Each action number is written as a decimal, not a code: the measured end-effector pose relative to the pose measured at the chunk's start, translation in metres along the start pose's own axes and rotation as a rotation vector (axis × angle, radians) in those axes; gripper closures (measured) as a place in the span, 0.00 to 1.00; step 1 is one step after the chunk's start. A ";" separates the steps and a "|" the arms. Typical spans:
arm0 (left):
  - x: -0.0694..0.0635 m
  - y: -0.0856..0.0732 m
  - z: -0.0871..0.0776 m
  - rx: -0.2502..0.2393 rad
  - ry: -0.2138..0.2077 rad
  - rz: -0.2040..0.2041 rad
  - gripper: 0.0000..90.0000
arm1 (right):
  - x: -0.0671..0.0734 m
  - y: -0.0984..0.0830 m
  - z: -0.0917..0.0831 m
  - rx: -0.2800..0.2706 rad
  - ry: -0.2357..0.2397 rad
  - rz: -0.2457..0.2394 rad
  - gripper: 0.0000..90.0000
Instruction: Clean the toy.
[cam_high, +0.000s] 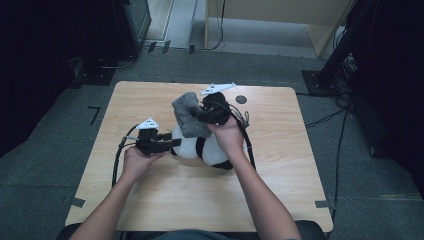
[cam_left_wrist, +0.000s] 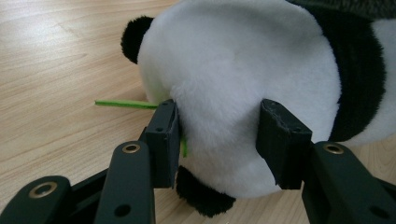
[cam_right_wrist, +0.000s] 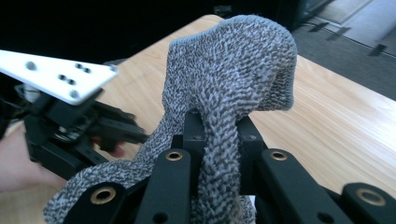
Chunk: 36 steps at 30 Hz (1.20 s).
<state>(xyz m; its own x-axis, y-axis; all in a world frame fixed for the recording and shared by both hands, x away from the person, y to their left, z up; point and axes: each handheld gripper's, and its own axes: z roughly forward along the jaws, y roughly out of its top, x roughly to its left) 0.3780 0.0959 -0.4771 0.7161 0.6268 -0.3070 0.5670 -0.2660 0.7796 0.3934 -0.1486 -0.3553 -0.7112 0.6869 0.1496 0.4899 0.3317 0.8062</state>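
On the wooden surface (cam_high: 150, 200) lies a plush panda (cam_left_wrist: 243, 84), its white fur pinched by the left gripper (cam_left_wrist: 219, 140). The right gripper (cam_right_wrist: 219, 140) pinches a grey knit sock (cam_right_wrist: 233, 74) above the panda.

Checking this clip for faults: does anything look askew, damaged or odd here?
Nothing looks damaged. The one oddity: a thin green strip sticks out from under the panda onto the table, beside the left gripper that clamps the toy. The right gripper pinches a grey knit cloth, bunched above the panda.
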 end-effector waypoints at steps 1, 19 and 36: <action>0.000 0.000 0.000 0.001 0.001 0.001 0.58 | 0.004 0.001 0.004 0.002 0.006 -0.003 0.89; 0.001 -0.001 0.001 0.000 0.002 0.007 0.58 | -0.011 -0.030 0.019 0.144 -0.083 -0.014 0.89; 0.000 0.000 0.002 -0.005 0.003 0.003 0.59 | -0.044 -0.061 -0.044 0.051 -0.156 0.066 0.89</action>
<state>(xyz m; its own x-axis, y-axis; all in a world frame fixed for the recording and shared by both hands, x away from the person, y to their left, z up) 0.3786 0.0947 -0.4780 0.7166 0.6282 -0.3031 0.5629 -0.2641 0.7832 0.3730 -0.2275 -0.3856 -0.5920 0.7987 0.1073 0.5604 0.3123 0.7671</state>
